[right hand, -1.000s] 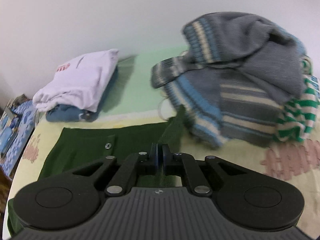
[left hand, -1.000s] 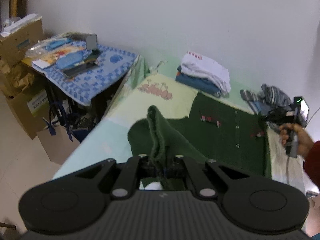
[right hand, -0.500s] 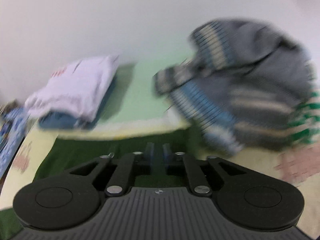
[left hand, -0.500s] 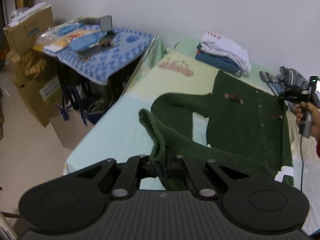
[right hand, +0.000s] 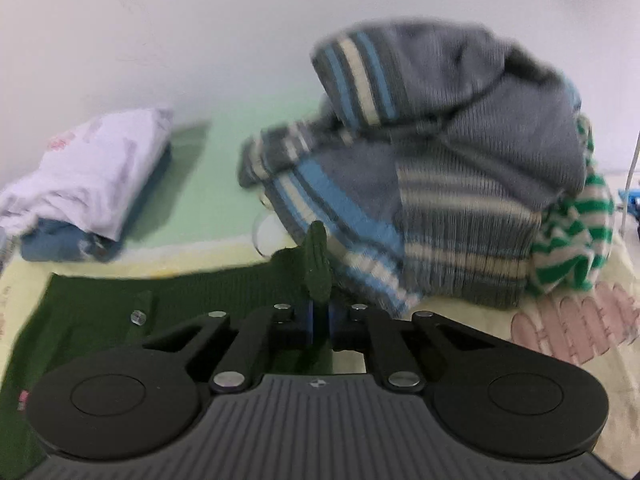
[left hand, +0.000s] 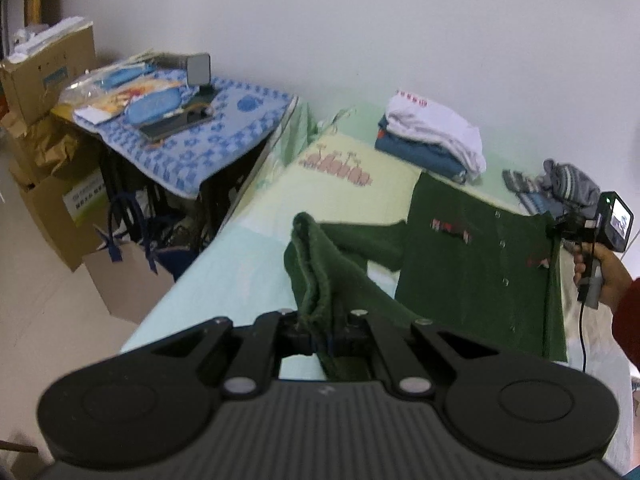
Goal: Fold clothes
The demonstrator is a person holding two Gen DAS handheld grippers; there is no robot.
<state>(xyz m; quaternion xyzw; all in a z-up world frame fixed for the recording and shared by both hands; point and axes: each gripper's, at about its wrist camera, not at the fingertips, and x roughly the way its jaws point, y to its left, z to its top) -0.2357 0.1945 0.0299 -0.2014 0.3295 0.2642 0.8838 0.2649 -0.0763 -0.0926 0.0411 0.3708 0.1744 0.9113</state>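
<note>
Left claw (left hand: 320, 330) and right claw (right hand: 320, 320), each clamped on green cardigan (left hand: 476, 256) (mid-fold, pile at 1 o'clock): next, lay edges together.

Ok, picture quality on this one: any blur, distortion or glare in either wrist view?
Left wrist view: mostly sharp, slight softness on the green cardigan; fisheye bends the wall line; the right gripper's screen glows bright. Right wrist view: motion blur smears the striped sweater and folded white top, while the gripper itself stays crisp. Lighting is flat, no glare.
</note>
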